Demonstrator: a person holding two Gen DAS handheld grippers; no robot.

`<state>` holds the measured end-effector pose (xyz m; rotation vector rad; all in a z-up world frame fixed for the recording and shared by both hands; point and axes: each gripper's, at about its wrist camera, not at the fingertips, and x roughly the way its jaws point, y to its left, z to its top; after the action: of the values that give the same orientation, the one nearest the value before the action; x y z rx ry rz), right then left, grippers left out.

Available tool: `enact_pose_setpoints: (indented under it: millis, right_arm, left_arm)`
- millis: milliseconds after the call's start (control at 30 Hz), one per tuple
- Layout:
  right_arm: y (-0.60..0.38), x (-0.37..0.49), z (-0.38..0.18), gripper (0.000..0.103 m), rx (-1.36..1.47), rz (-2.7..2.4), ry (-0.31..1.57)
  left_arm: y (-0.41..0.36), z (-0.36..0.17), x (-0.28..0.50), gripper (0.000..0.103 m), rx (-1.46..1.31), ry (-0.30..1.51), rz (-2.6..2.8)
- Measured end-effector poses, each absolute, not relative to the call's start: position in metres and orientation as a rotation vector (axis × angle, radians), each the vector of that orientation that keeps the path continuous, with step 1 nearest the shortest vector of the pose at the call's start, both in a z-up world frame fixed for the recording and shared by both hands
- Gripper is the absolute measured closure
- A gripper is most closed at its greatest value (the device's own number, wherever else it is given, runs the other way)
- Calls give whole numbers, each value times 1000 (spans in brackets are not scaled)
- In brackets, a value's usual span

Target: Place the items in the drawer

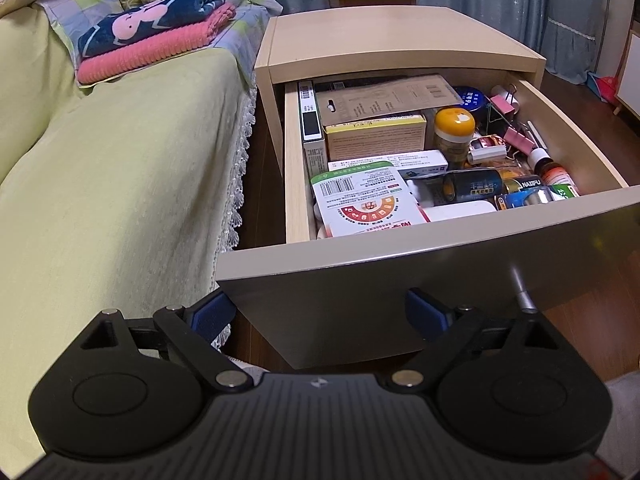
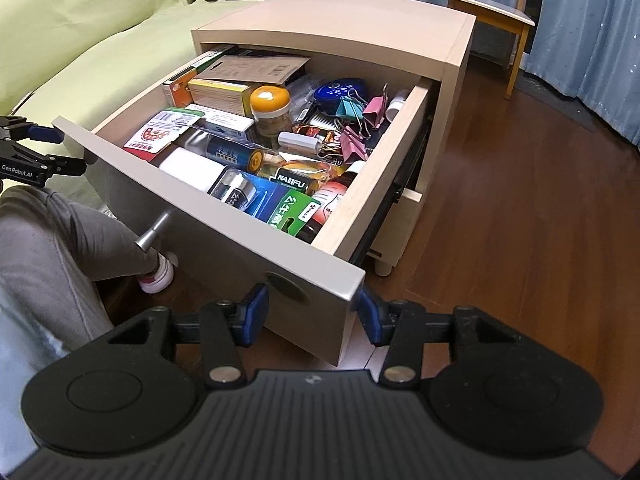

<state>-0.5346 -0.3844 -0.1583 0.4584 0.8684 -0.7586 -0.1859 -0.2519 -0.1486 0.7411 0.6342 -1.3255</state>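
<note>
We hold our left gripper (image 1: pixel 320 312) spread wide and empty at the left end of the drawer (image 1: pixel 400 276) front, and our right gripper (image 2: pixel 310 312) likewise spread, straddling its right corner. The drawer stands pulled out of the nightstand (image 1: pixel 384 40), crammed with medicine boxes (image 1: pixel 368 196), batteries (image 2: pixel 288 178), binder clips (image 2: pixel 360 112) and a yellow-lidded jar (image 1: pixel 454 130).

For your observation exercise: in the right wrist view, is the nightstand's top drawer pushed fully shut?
No. The drawer stands pulled well out of the nightstand, its boxes, batteries and binder clips open to view.
</note>
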Motion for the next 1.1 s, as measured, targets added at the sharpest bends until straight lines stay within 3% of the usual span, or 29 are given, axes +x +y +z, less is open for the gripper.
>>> enact_pose_setpoints:
  millis: [1100]
  right_arm:
    - [-375, -536, -157, 59, 434, -836, 815]
  left_arm:
    - [-245, -148, -183, 10, 718, 633, -1308]
